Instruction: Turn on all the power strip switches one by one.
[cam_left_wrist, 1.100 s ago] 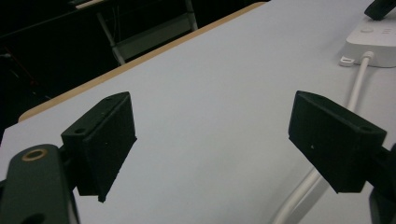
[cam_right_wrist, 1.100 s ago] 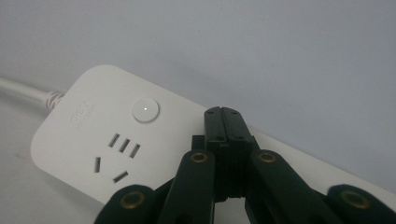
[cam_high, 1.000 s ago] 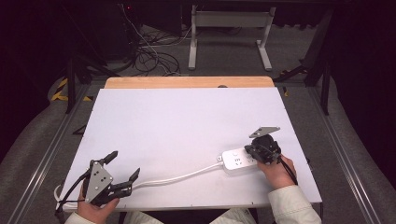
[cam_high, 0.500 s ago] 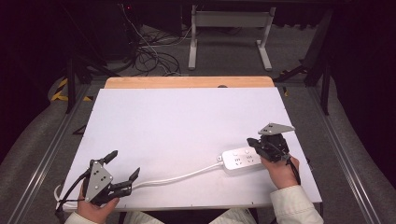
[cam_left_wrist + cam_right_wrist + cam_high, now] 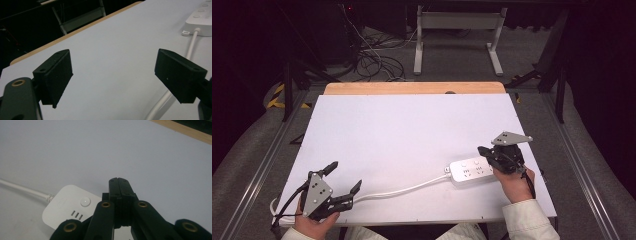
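White power strip (image 5: 472, 170) flat on the white worktop (image 5: 412, 130), directly beneath and just ahead of the right gripper (image 5: 120, 185); fingers of that gripper pressed together, empty, poised above the strip's end farthest from its cord. Long axis roughly across the worktop, slightly tilted in the high view; corded end pointed away from the right fingers, toward the left gripper (image 5: 113, 75). Round button (image 5: 85, 201) and three slots beside it facing up, just left of the closed fingertips in the right gripper view. White cord (image 5: 407, 190) trailed from the strip to just beside the left gripper's fingers, spread wide and empty.

Likely risks: strip light and unanchored, so liable to slide or pivot under an off-centre press; closed fingers apt to miss the button; cord liable to snag on the open left fingers and drag the strip.
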### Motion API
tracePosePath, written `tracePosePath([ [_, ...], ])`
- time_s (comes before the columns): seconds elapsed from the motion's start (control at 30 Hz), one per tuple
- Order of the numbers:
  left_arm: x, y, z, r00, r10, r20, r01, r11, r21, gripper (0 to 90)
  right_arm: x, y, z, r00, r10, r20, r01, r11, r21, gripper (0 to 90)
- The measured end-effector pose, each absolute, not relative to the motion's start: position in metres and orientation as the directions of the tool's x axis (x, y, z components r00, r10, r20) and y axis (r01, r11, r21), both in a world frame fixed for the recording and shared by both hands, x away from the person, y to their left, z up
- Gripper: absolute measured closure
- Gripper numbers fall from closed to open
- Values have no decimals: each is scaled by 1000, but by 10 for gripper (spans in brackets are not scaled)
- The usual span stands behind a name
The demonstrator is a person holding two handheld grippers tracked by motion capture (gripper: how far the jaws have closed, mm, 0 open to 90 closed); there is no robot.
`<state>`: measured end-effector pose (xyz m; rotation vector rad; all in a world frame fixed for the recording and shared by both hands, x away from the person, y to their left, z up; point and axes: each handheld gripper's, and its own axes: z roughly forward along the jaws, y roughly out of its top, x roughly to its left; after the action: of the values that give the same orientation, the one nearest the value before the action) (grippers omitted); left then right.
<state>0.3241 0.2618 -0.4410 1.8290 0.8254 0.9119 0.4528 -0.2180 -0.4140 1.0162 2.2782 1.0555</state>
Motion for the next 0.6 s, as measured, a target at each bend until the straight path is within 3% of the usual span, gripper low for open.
tracePosePath([
  [0.6,324,261,-442,509,829,230,170,-359,918,150,467,-236,-438,-588,804,-84,551,475,687,900],
])
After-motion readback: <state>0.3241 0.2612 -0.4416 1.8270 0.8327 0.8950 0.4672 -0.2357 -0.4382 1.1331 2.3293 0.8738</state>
